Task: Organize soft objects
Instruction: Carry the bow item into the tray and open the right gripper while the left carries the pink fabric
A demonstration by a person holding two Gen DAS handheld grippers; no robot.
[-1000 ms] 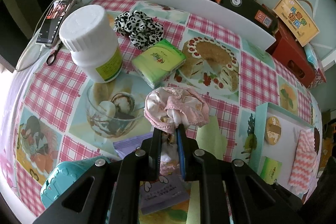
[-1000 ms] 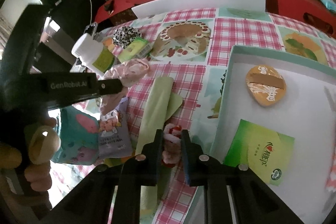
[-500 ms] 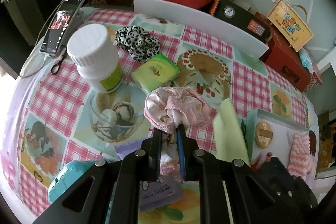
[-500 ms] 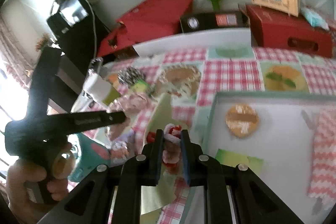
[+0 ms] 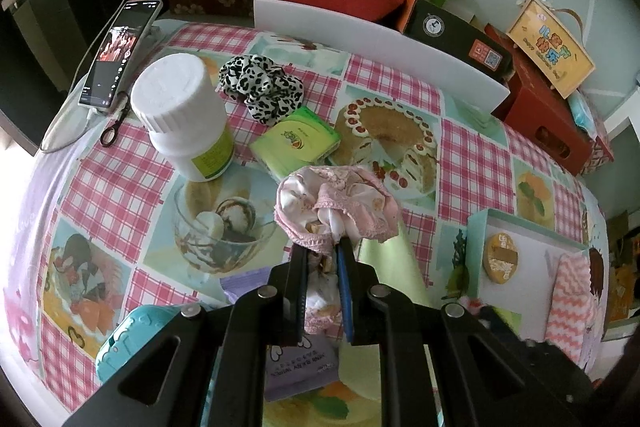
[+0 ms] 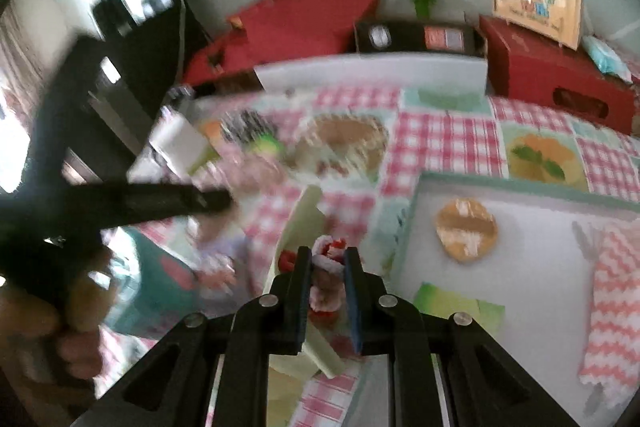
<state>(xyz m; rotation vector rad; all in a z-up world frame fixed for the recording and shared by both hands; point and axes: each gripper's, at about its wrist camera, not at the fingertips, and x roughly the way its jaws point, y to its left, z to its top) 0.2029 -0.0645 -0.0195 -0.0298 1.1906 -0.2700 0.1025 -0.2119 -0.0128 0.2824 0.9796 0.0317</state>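
A white bottle [image 5: 184, 111], a leopard-print scrunchie [image 5: 260, 89] and a green tissue pack [image 5: 298, 143] crowd the checked tablecloth [image 5: 116, 183] ahead of the left gripper [image 5: 323, 259], which pinches a frilly pink scrunchie [image 5: 336, 207] above the cloth. The white tray [image 6: 532, 227] (teal-rimmed, partly bare) lies right, where the right gripper [image 6: 327, 267] clamps a fuzzy pink-and-red scrunchie [image 6: 328, 259] beside its edge.

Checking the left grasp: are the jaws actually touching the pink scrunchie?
Touching. The left wrist view shows the left gripper closed on the pink scrunchie, fabric pinched between both jaws and bunching out above them.
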